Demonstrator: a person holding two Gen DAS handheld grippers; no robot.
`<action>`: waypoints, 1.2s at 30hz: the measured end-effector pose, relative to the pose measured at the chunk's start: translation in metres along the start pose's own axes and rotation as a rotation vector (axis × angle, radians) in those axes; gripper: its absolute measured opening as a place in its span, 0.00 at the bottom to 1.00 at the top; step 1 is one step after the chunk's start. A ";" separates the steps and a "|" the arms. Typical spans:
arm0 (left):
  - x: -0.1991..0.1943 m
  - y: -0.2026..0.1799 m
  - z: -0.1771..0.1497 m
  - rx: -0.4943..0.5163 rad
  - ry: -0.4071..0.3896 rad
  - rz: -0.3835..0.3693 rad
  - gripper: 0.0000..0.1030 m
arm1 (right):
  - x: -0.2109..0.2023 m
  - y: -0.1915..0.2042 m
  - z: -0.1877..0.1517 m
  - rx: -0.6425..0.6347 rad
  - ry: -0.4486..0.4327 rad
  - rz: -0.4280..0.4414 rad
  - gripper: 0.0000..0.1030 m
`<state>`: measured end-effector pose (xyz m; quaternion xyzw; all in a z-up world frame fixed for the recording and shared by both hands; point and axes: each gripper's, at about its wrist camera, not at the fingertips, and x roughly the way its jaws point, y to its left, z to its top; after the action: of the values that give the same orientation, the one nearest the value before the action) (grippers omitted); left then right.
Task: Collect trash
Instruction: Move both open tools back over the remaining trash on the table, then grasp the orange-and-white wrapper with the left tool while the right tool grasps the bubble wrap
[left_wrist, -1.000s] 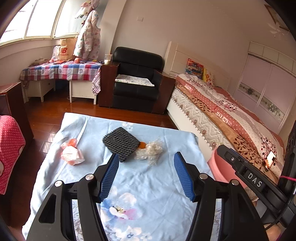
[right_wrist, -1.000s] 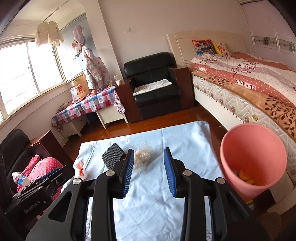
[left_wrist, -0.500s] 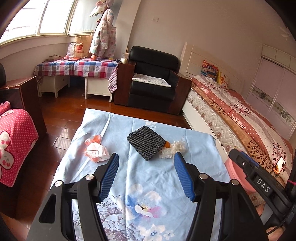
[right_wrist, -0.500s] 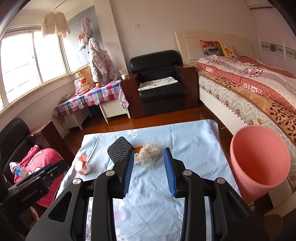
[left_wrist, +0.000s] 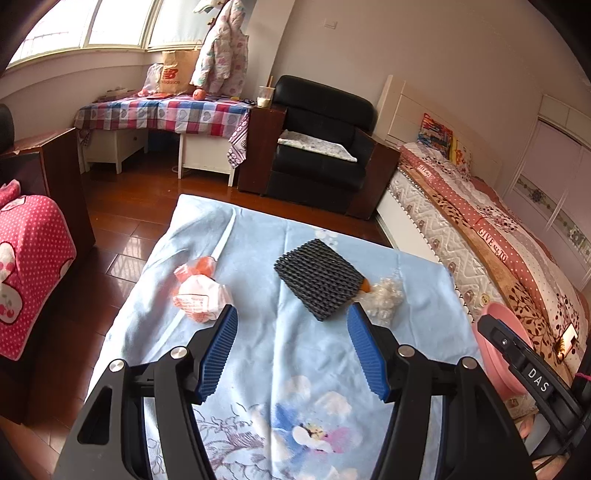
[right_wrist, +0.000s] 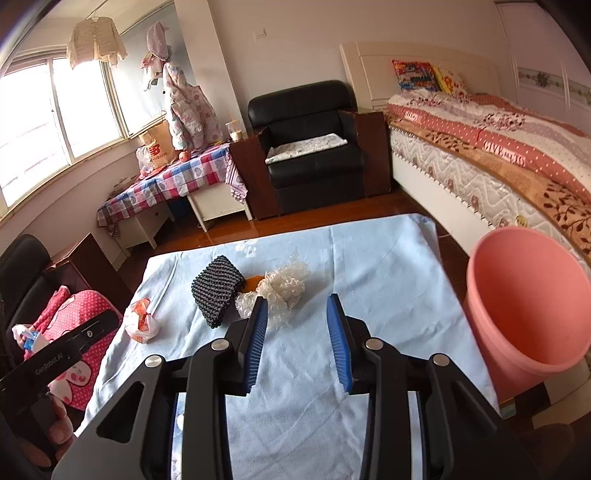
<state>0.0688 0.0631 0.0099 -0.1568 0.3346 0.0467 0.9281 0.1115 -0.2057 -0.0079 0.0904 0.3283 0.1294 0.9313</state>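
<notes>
- Pale blue flowered cloth covers the table (left_wrist: 295, 350), and on it I count four bits of trash.
- One black foam mesh pad (left_wrist: 318, 280) lies near the middle; one small orange scrap (right_wrist: 255, 282) peeks out at its edge, touching it.
- One wad of clear bubble wrap (right_wrist: 282, 290) sits just beside the scrap, toward the bed (right_wrist: 498, 147).
- One crumpled orange-and-white bag (left_wrist: 199, 291) lies apart, near the table's other edge.
- One pink bin (right_wrist: 524, 306) stands off the table's corner, beside the bed.
- My left tongs (left_wrist: 291, 321) hang wide open and empty, short of the mesh pad.
- My right tongs (right_wrist: 297, 308) are partly open, holding nothing, with the bubble wrap just past one tip.
- One black armchair (left_wrist: 321, 147) and one checked-cloth side table (left_wrist: 166, 114) stand behind, well clear.
</notes>
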 end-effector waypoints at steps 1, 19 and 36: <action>0.003 0.005 0.001 -0.010 0.000 0.002 0.59 | 0.003 -0.001 0.001 0.002 0.004 0.004 0.33; 0.060 0.086 0.001 -0.176 0.085 0.093 0.59 | 0.057 -0.018 0.006 0.039 0.085 0.028 0.33; 0.105 0.083 -0.003 -0.196 0.117 0.120 0.48 | 0.106 -0.010 0.006 0.104 0.201 0.149 0.34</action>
<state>0.1317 0.1391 -0.0805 -0.2288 0.3907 0.1256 0.8827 0.1965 -0.1842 -0.0683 0.1495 0.4184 0.1895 0.8756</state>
